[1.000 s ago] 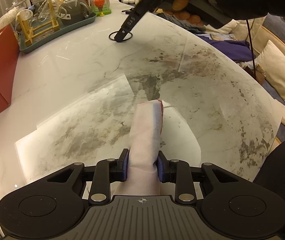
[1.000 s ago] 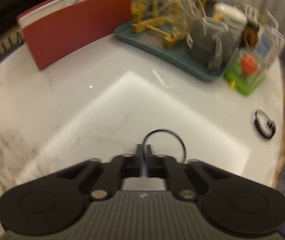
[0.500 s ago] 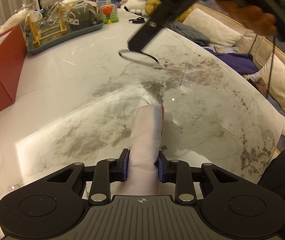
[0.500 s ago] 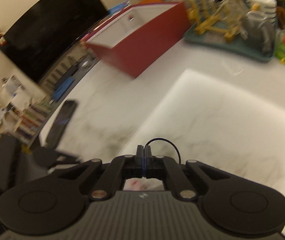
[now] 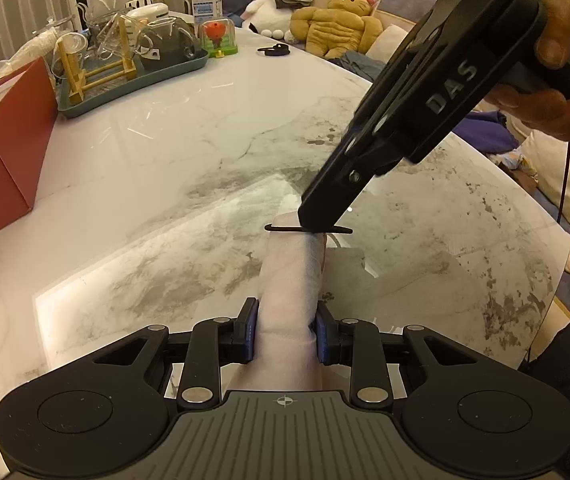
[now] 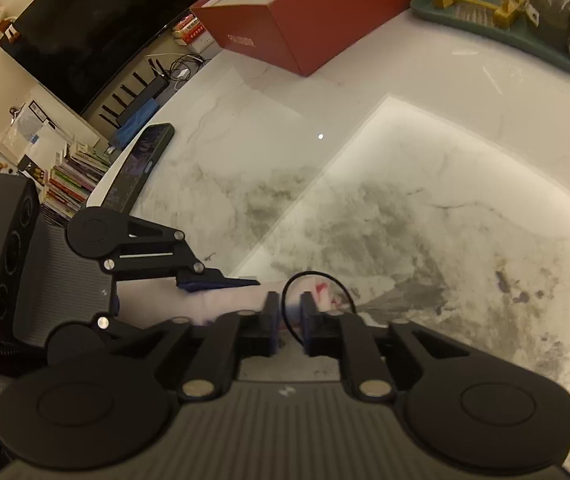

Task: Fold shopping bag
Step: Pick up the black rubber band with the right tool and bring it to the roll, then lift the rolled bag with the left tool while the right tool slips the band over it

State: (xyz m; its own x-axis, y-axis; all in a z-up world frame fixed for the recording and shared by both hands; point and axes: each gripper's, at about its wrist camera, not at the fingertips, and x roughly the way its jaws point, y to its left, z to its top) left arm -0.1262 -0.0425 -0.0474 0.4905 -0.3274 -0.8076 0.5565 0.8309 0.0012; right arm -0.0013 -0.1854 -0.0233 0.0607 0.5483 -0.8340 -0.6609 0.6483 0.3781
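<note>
Your left gripper (image 5: 287,334) clamps rolled shopping bag (image 5: 291,280), pointing 12 o'clock above table (image 5: 165,168); right gripper (image 6: 287,322), slightly parted, carries elastic band (image 5: 309,230) at tip; binding step; next, thread band over roll

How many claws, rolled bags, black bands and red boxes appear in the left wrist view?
Claws: 2 (left claw, right claw)
Rolled bag: 1
Black bands: 2 (near band, far band)
Red box: 1
Total: 6

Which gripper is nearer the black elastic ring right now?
Right. The right gripper has the black elastic ring between its fingers, over the rolled bag's tip. The left gripper clamps the roll's lower end, away from the ring.
</note>
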